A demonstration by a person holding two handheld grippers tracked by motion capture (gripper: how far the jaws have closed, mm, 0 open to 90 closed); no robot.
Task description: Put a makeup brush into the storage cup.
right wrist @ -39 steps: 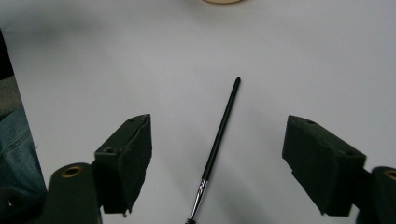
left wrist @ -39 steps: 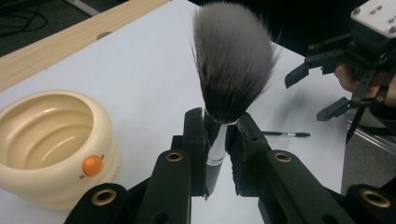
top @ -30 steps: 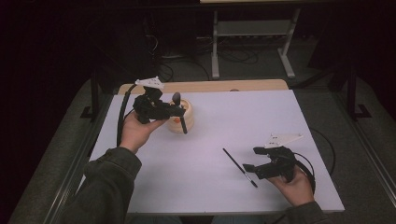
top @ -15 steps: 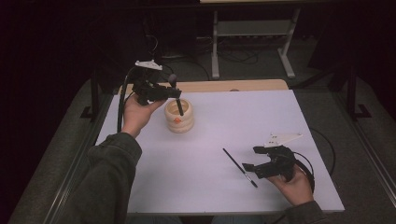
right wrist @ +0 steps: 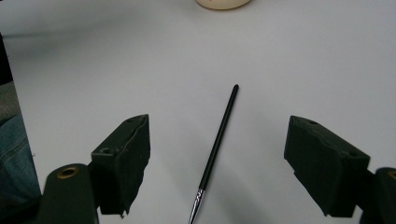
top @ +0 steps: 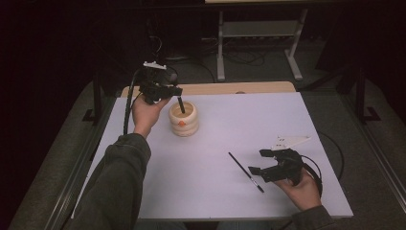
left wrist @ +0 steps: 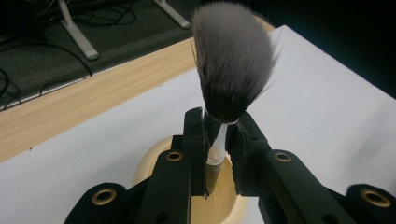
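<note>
No writing, label, brand, number or sign can be read anywhere. The cream holder (top: 183, 118) carries a small orange mark on its side, too small and blurred to tell whether it is a letter or a picture.

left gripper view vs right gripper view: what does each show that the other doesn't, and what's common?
The left gripper view shows the left tongs shut on a fluffy makeup brush, bristles up, handle end at the mouth of the cream holder, plus the table's wooden edge.

The right gripper view shows the right tongs open, nothing between the pads, above a thin black brush lying flat, and a bit of denim at the left edge.

Both show the white tabletop and part of the cream holder.
</note>
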